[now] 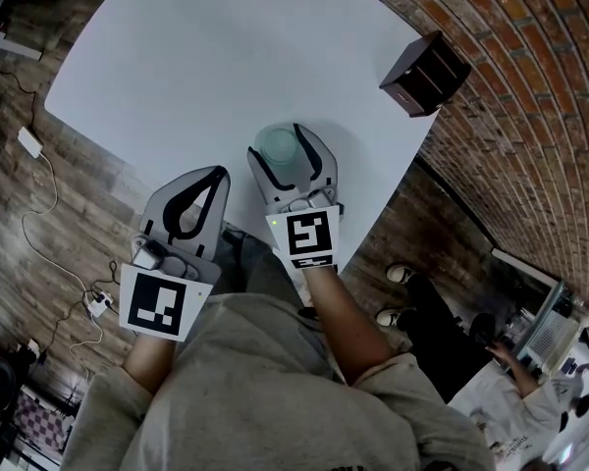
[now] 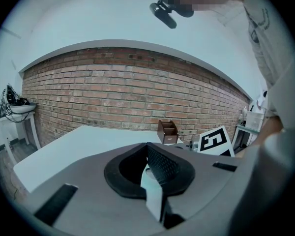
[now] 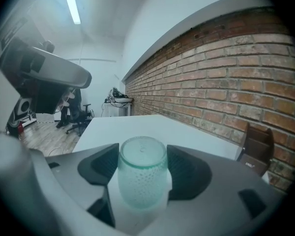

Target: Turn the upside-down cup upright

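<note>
Over on the left, the left gripper (image 2: 148, 151) hangs at the near edge of the white table (image 1: 196, 57), jaws pressed tight together with nothing between them. Moving across, the right gripper (image 1: 283, 137) is out over the tabletop, and its pads hug both sides of the frosted green cup (image 3: 142, 173), which sits base-up close to that near edge. Far right, well apart from the cup, a brown box (image 1: 425, 74) sits at the table's corner
</note>
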A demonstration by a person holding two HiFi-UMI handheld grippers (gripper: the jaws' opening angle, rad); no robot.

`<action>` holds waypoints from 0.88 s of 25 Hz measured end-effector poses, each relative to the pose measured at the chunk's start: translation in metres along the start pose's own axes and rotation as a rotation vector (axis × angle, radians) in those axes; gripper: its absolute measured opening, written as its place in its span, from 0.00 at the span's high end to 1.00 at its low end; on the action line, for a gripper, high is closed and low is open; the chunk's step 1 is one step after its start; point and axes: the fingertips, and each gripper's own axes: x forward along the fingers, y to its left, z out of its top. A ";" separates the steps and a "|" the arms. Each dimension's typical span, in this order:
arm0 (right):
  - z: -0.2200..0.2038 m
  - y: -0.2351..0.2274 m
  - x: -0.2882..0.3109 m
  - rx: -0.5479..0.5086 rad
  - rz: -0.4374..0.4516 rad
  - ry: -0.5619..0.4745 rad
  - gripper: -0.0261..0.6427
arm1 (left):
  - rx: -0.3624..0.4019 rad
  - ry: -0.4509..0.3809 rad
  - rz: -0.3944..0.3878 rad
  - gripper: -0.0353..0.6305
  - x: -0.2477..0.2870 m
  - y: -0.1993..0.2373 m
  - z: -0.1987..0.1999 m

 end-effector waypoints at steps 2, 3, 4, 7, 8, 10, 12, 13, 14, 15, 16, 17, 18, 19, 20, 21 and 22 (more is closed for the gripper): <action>0.003 0.000 -0.002 -0.003 0.001 -0.006 0.50 | 0.002 -0.003 -0.002 0.93 0.000 -0.002 0.001; 0.004 0.000 -0.004 -0.004 0.000 -0.009 0.50 | 0.002 -0.005 -0.003 0.93 0.000 -0.003 0.002; 0.006 0.000 -0.005 -0.004 -0.002 -0.014 0.50 | 0.002 -0.006 -0.004 0.93 -0.001 -0.003 0.003; 0.014 0.001 -0.010 -0.005 -0.006 -0.034 0.50 | 0.003 -0.010 -0.004 0.93 -0.004 -0.004 0.005; 0.018 0.001 -0.012 -0.006 -0.007 -0.041 0.50 | 0.004 -0.012 -0.004 0.93 -0.005 -0.005 0.006; 0.026 0.001 -0.018 -0.008 -0.008 -0.059 0.50 | 0.005 -0.017 -0.003 0.93 -0.007 -0.005 0.008; 0.035 0.002 -0.023 -0.014 -0.009 -0.076 0.50 | 0.008 -0.021 -0.001 0.93 -0.009 -0.005 0.010; 0.038 0.002 -0.025 -0.018 -0.009 -0.083 0.50 | 0.010 -0.022 0.001 0.93 -0.010 -0.005 0.011; 0.041 0.003 -0.028 -0.020 -0.008 -0.089 0.50 | 0.012 -0.023 0.002 0.93 -0.011 -0.005 0.011; 0.043 0.003 -0.030 -0.020 -0.007 -0.094 0.50 | 0.013 -0.024 0.003 0.93 -0.011 -0.006 0.012; 0.045 0.004 -0.032 -0.021 -0.005 -0.098 0.50 | 0.014 -0.025 0.003 0.93 -0.012 -0.006 0.012; 0.048 0.005 -0.034 -0.025 -0.002 -0.102 0.50 | 0.016 -0.025 0.003 0.93 -0.012 -0.007 0.012; 0.050 0.005 -0.035 -0.023 0.002 -0.108 0.50 | 0.018 -0.025 0.002 0.93 -0.013 -0.007 0.012; 0.052 0.006 -0.037 -0.011 0.005 -0.115 0.50 | 0.020 -0.025 0.002 0.93 -0.013 -0.008 0.012; 0.054 0.006 -0.039 0.012 0.008 -0.121 0.50 | 0.021 -0.025 0.002 0.93 -0.014 -0.008 0.013; 0.054 0.006 -0.040 0.042 0.012 -0.127 0.50 | 0.022 -0.024 0.002 0.93 -0.014 -0.008 0.012; 0.054 0.006 -0.042 0.077 0.016 -0.132 0.50 | 0.023 -0.025 0.002 0.93 -0.015 -0.009 0.012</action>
